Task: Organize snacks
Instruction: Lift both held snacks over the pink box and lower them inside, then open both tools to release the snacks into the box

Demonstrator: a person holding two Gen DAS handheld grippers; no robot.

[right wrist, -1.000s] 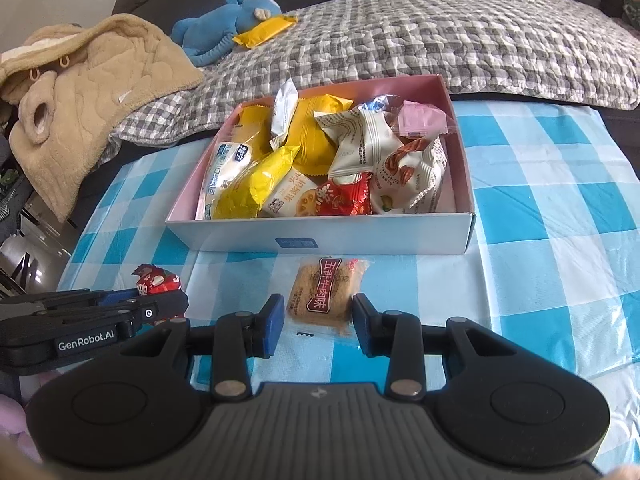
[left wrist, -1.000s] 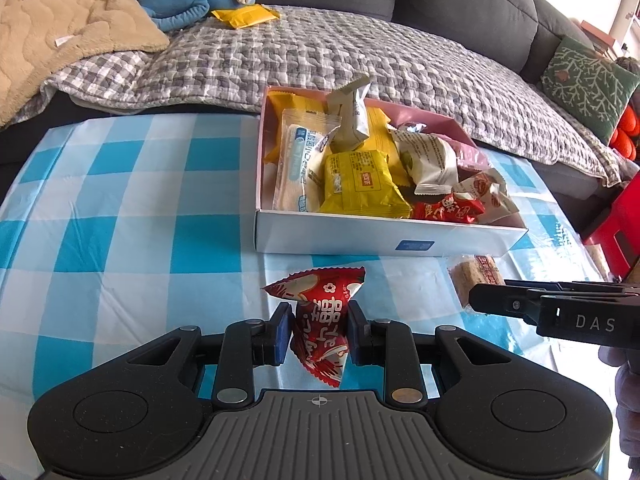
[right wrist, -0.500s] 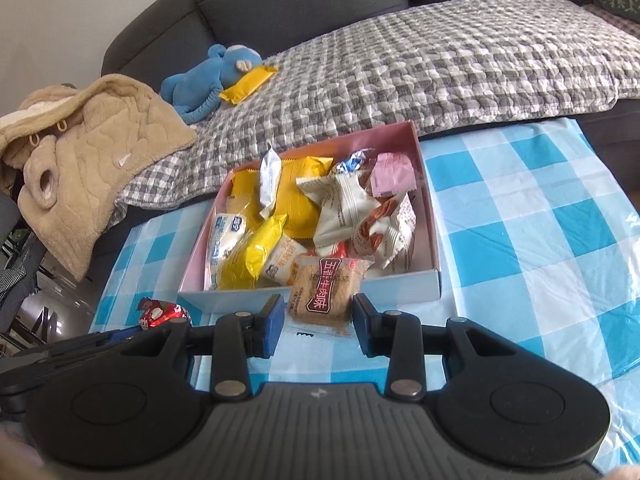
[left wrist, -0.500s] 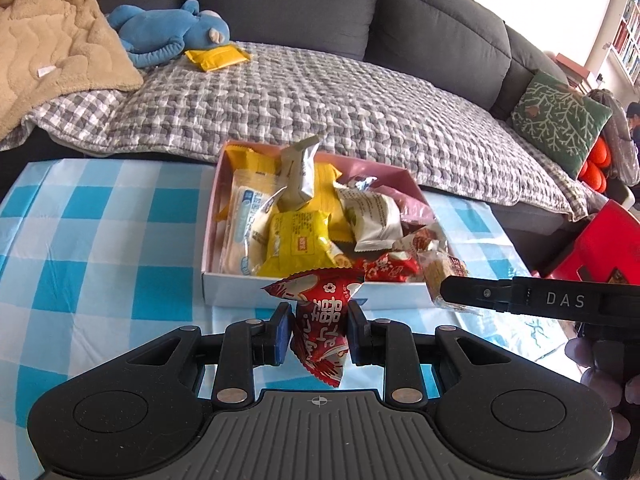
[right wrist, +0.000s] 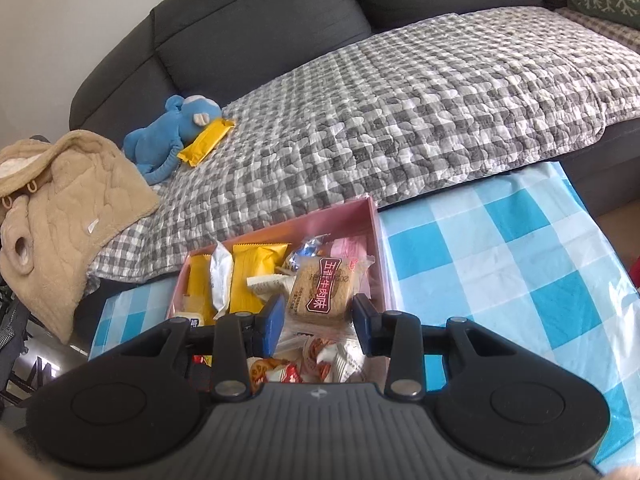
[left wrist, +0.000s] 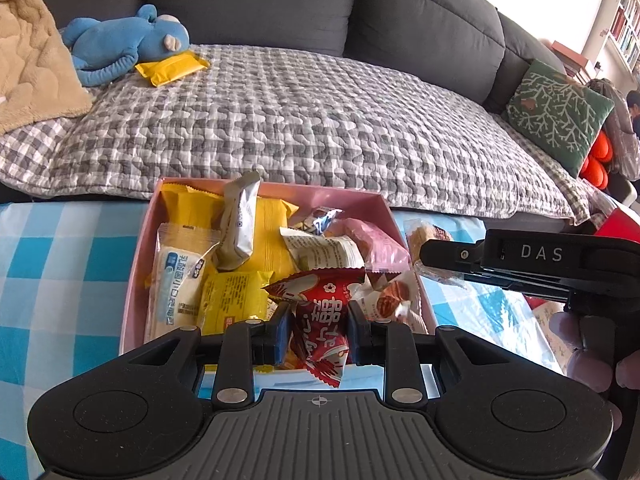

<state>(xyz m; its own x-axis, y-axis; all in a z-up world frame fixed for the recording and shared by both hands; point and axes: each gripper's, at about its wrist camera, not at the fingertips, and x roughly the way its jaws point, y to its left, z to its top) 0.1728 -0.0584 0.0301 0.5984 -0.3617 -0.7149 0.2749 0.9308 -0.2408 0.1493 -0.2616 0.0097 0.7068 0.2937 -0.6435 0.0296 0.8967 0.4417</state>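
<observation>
Left gripper (left wrist: 318, 330): clamped on red snack packet (left wrist: 320, 320) printed with white characters; packet held upright above near edge of pink snack box (left wrist: 138, 256).

Right gripper (right wrist: 318, 316): clamped on clear-wrapped brown biscuit pack (right wrist: 322, 292) with dark red label; pack held over right half of the box, clear of the contents below. Seen from left wrist view as black finger marked "DAS" (left wrist: 520, 260), with part of the holding hand (left wrist: 584, 344) at right edge.

Pink snack box: set on tabletop, near its far edge, close to the sofa. Contents, loosely heaped: white-and-blue packet (left wrist: 180, 280) at left; small yellow packet (left wrist: 234, 300) beside it; large yellow packet (left wrist: 272, 236) behind; silver-grey packet (left wrist: 240, 224) standing on end, leaning on the yellow; white packet (left wrist: 324, 252); pink packet (left wrist: 372, 244) at right wall.

Tabletop (right wrist: 500, 264): covered in blue-and-white checked cloth.

Sofa (left wrist: 400, 20): dark grey, seat covered by grey checked quilt (left wrist: 300, 120).

On quilt, far left: blue plush toy (left wrist: 128, 44), head touching yellow packet (left wrist: 172, 68); beige fleece garment (right wrist: 68, 200) beside it.

Far right: green cushion (left wrist: 560, 112) with white branch pattern.
</observation>
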